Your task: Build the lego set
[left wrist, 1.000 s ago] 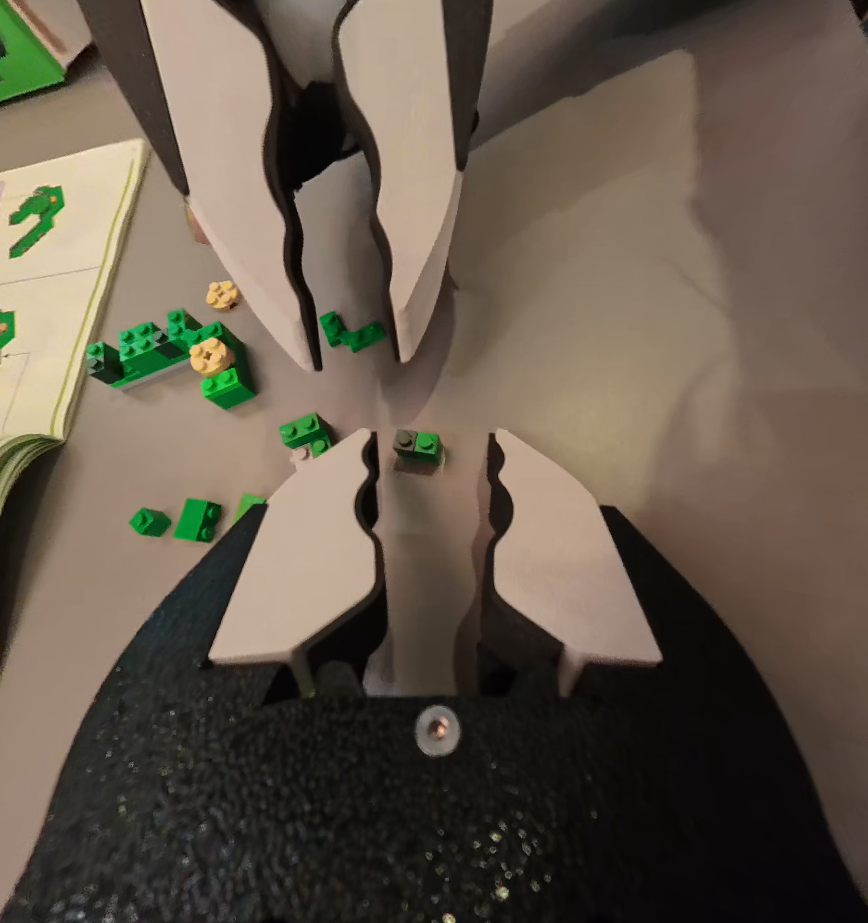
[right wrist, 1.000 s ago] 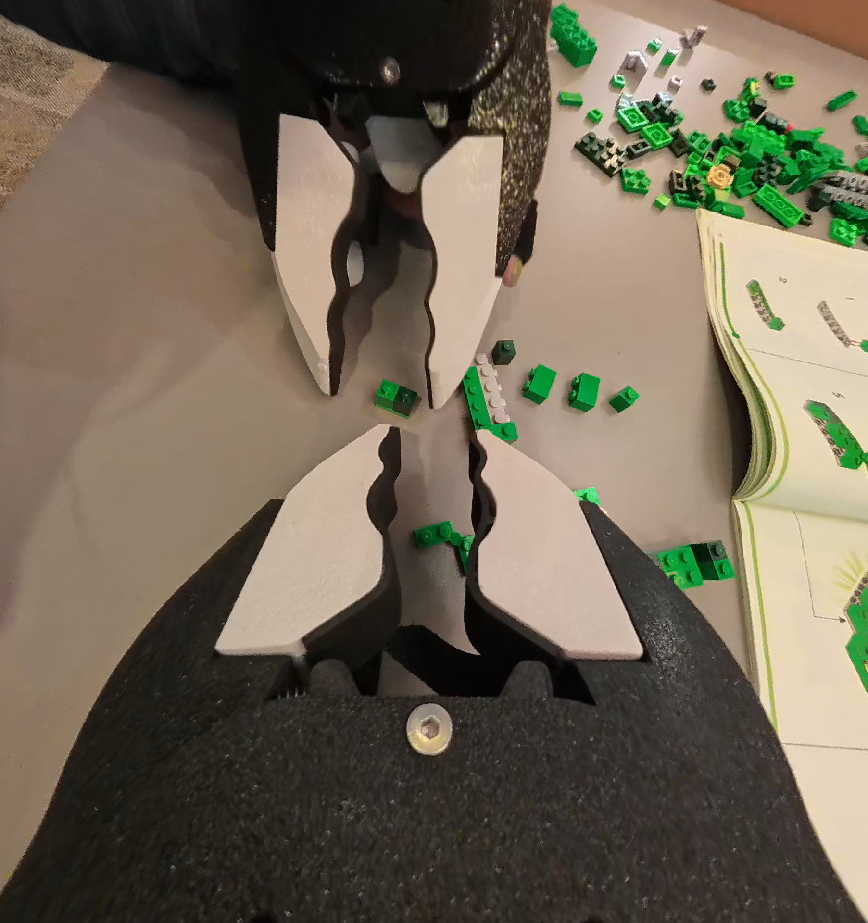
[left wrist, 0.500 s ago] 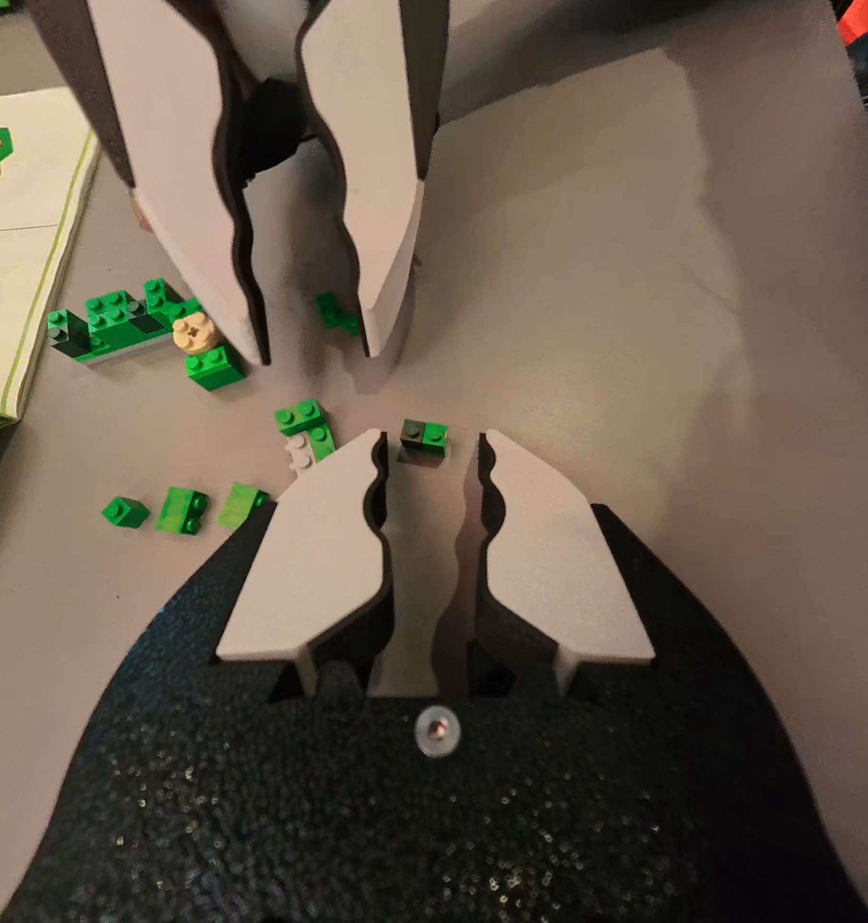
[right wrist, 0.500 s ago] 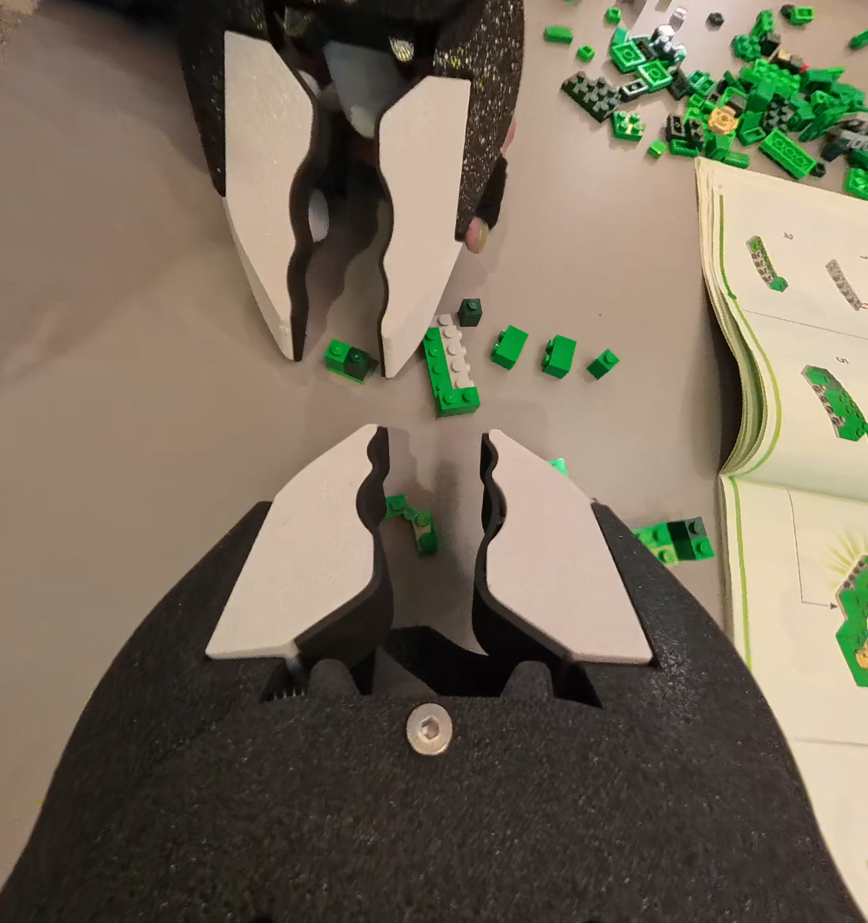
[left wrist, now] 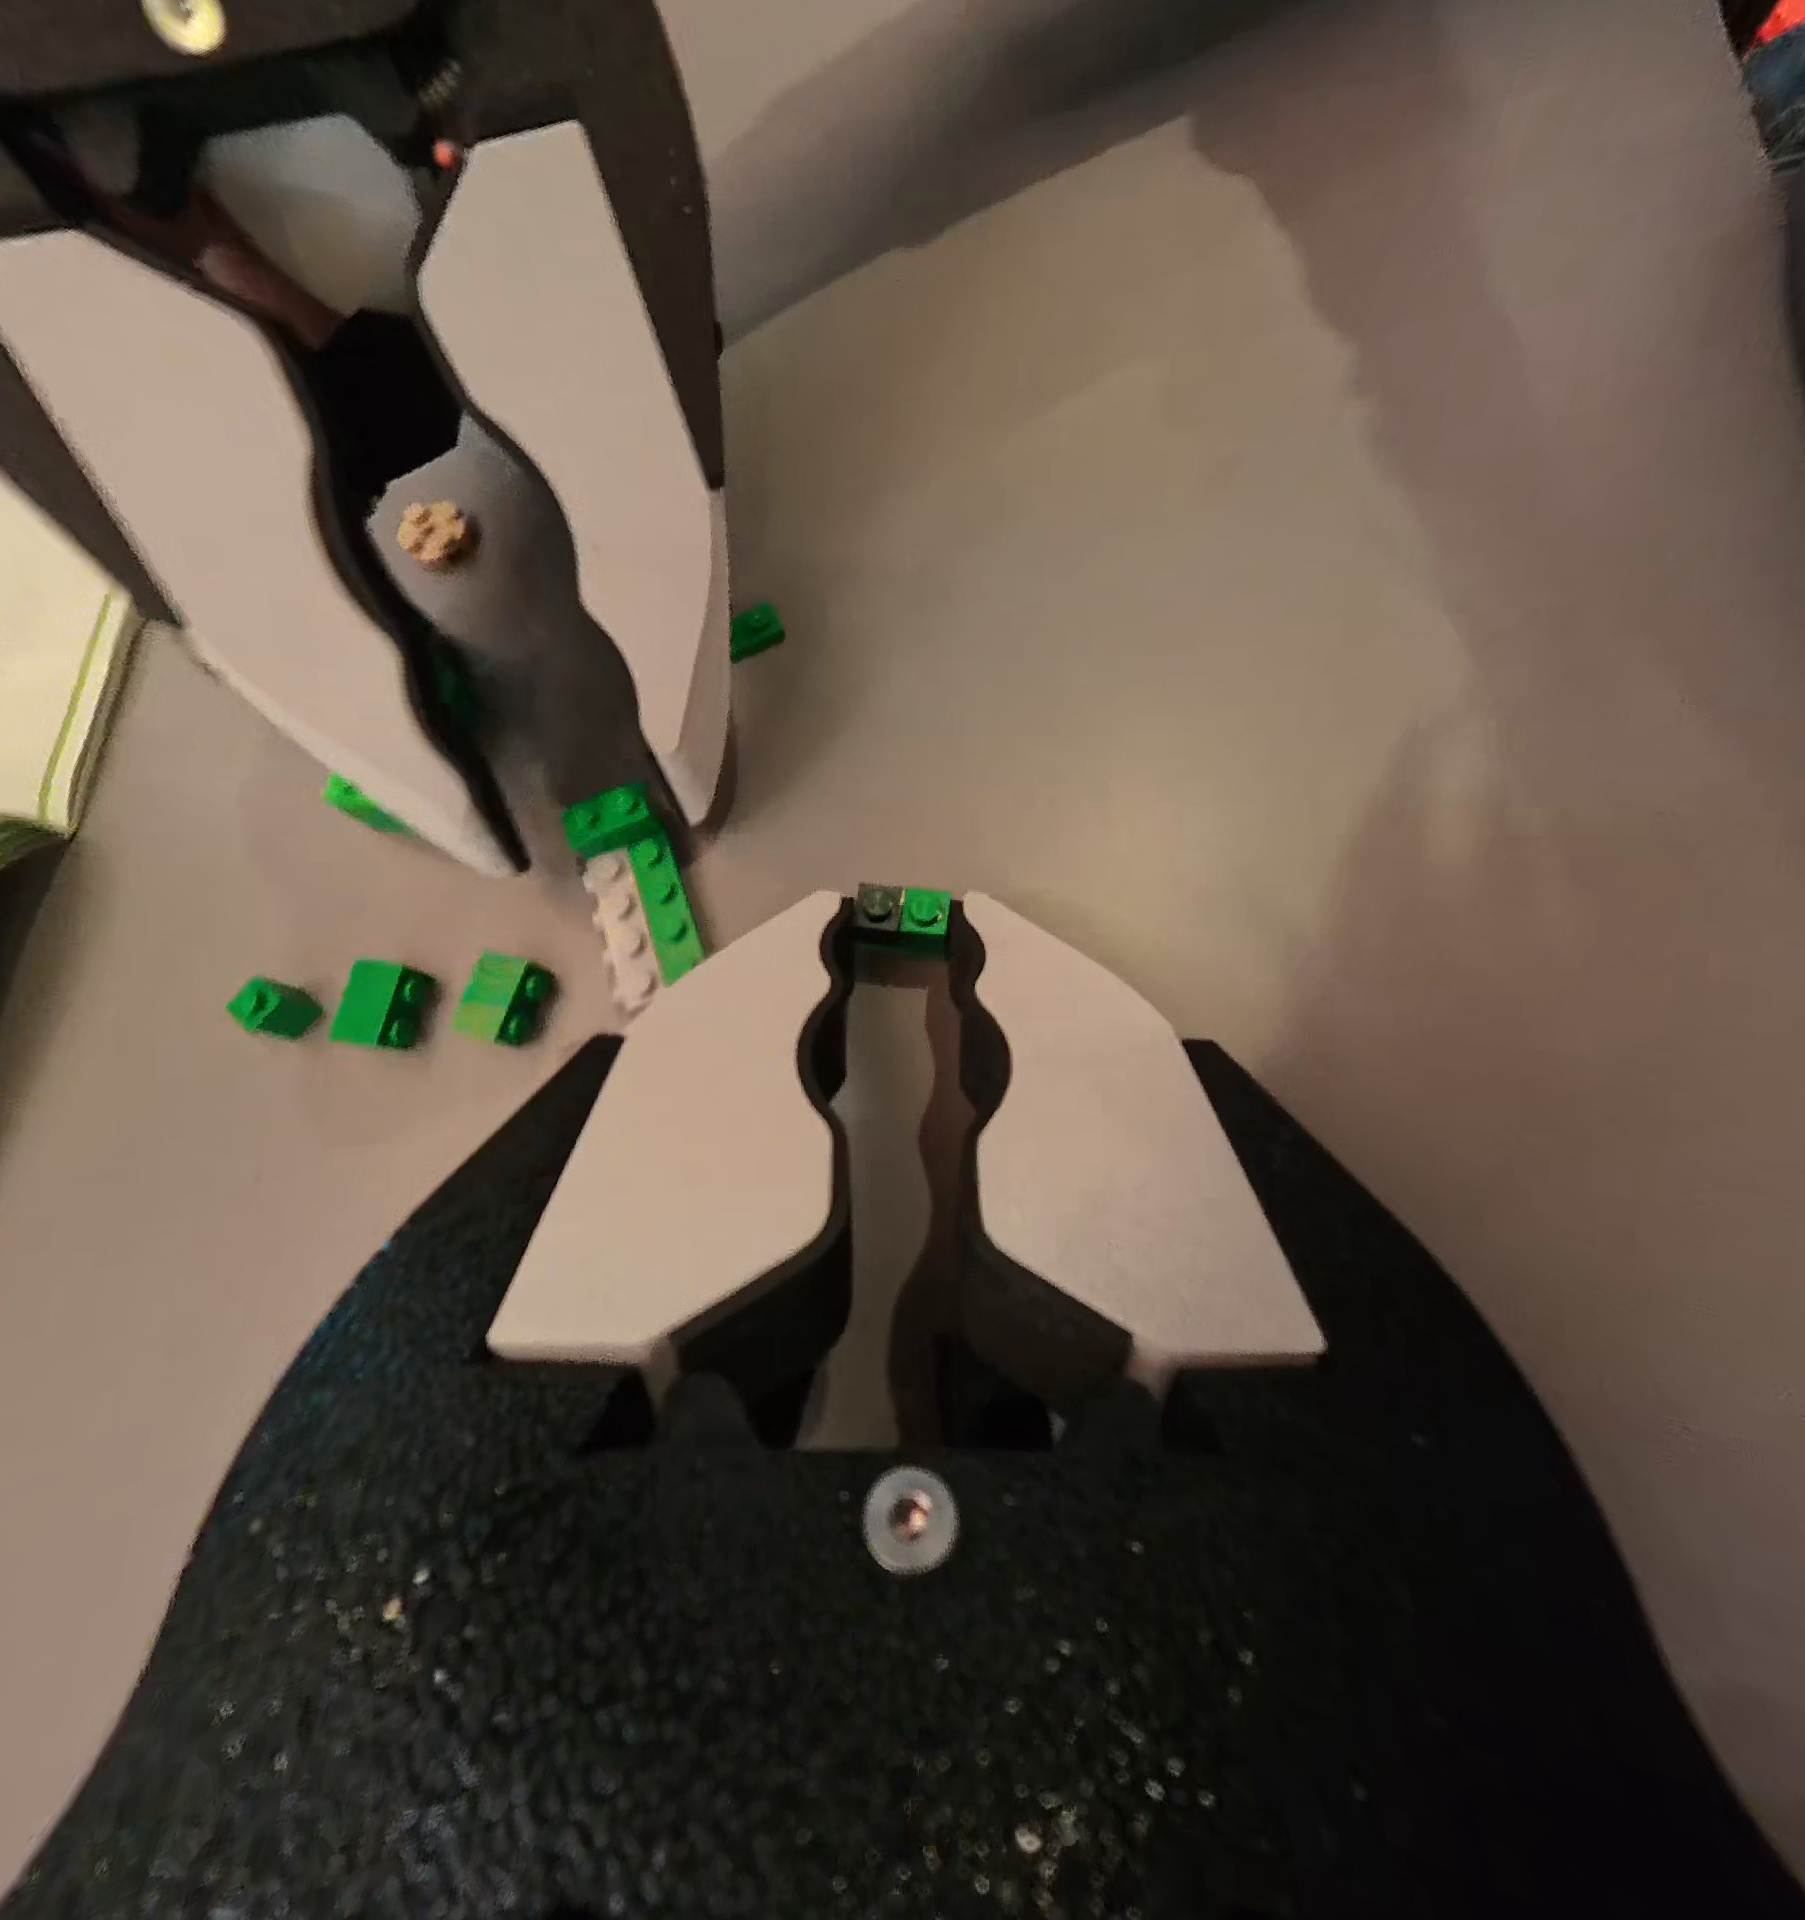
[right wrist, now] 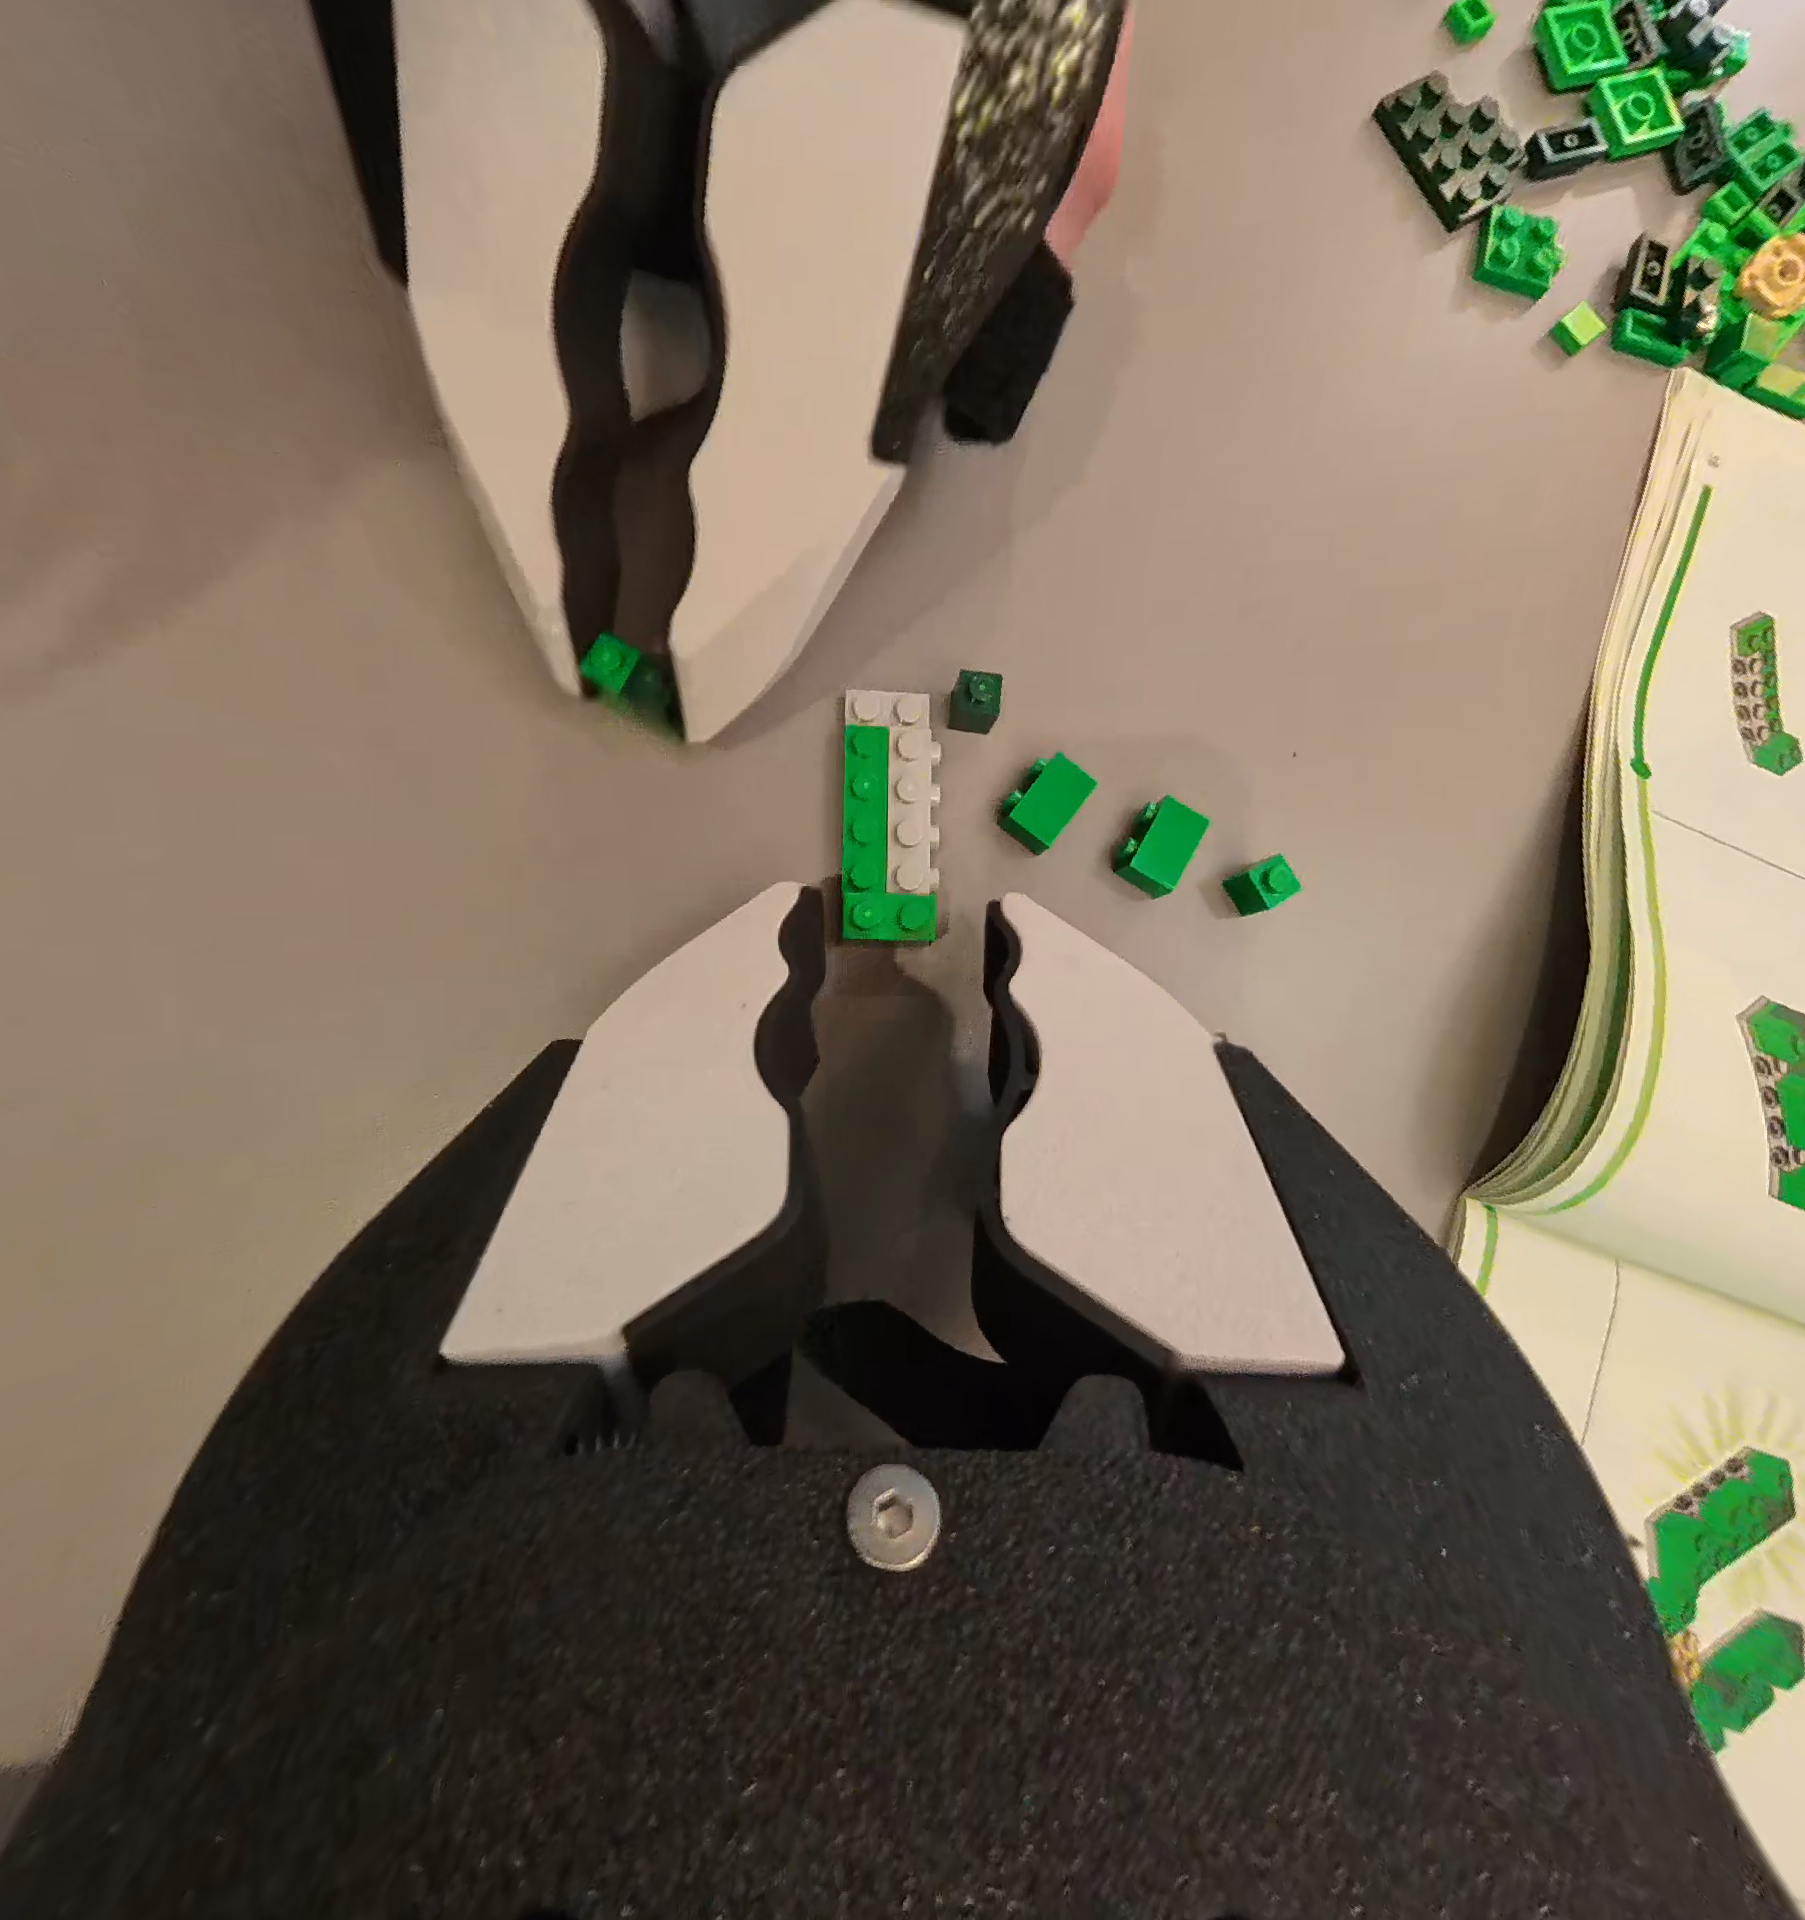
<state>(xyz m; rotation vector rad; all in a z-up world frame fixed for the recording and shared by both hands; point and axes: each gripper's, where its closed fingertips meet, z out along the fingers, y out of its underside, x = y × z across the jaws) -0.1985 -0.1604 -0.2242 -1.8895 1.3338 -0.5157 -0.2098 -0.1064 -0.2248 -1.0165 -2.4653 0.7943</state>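
Right at its tips, the left gripper (left wrist: 903,914) pinches one small two-stud piece, half dark green and half bright green (left wrist: 904,916), against the grey tabletop (left wrist: 1293,727). Opposite, the right gripper (right wrist: 893,914) has its jaws apart, straddling the near end of one long strip of grey and green plates (right wrist: 885,821). Just right of that strip lie one dark green single-stud brick (right wrist: 976,701) and three bright green bricks (right wrist: 1046,802). Farther right lies one open instruction booklet (right wrist: 1750,935), with a loose brick pile (right wrist: 1656,156) beyond.
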